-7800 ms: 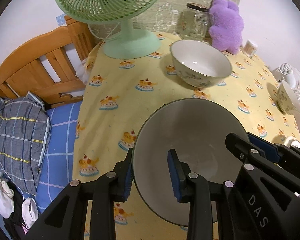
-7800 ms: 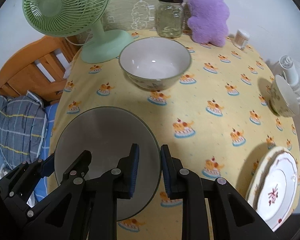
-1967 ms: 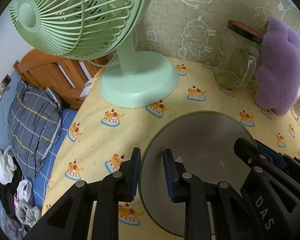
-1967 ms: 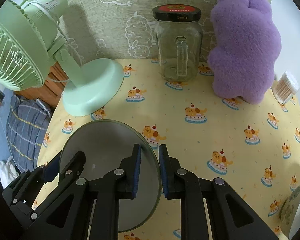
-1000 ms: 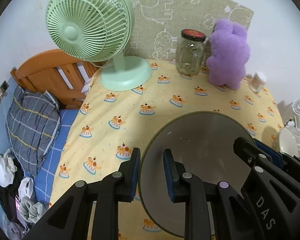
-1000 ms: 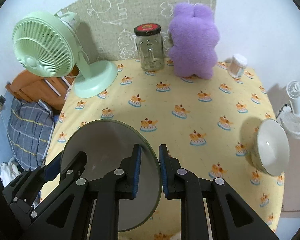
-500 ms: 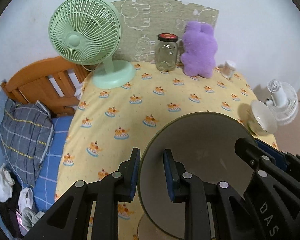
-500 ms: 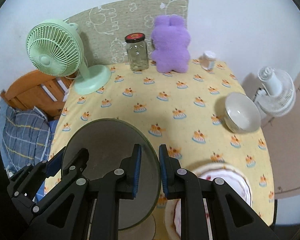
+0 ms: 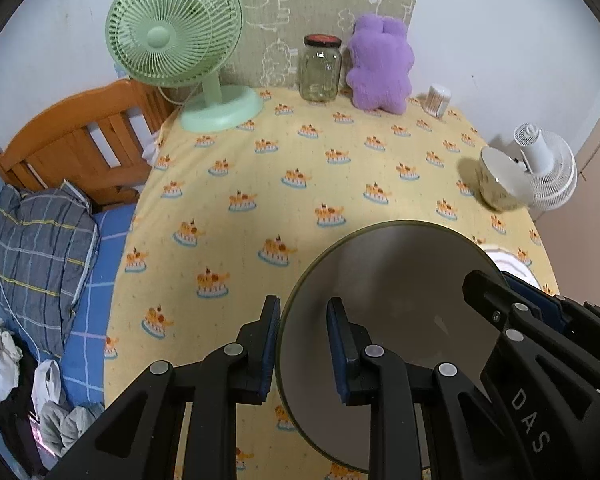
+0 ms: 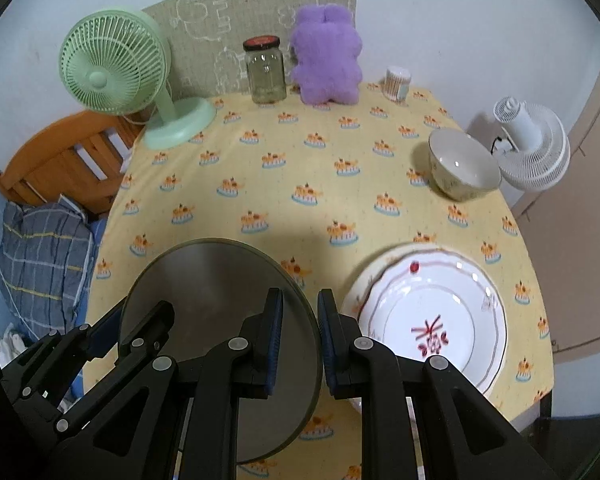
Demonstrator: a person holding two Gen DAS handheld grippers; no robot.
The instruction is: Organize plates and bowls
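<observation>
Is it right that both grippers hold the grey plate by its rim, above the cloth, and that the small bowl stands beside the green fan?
Not quite. The left gripper and right gripper do hold the grey plate by its rim above the cloth, but the small bowl stands beside the white fan, far from the green fan. The right wrist view shows it.

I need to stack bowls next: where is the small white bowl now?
In the right wrist view, the small white bowl stands at the table's right edge, beside the white fan, behind the white patterned plate.
</observation>
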